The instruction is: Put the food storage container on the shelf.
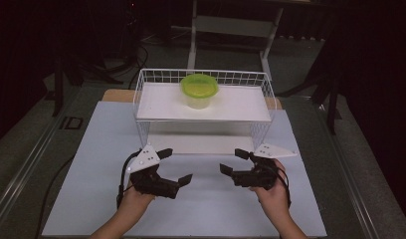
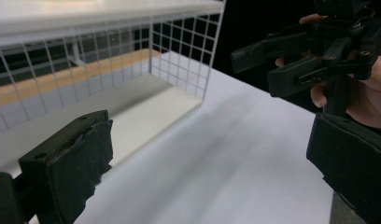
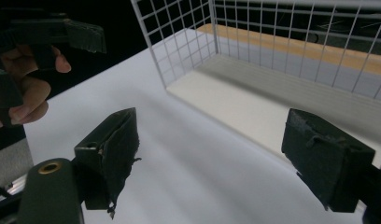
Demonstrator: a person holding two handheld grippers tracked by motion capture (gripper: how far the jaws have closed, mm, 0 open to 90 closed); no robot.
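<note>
Both grippers, left gripper (image 1: 172,166) and right gripper (image 1: 234,162), sit wide open and hold nothing. Green bowl (image 1: 199,89) sits on top of the wire shelf (image 1: 141,94), at twelve o'clock, about as far from each.

counter (image 1: 91,199): white top, wooden strip showing at far edge | on counter: white wire rack (image 1: 141,112), standing at far middle | rack upper shelf (image 1: 241,107): green bowl (image 1: 199,89) upright near its back centre | rack lower shelf (image 1: 201,144): flat white board resting on counter
</note>
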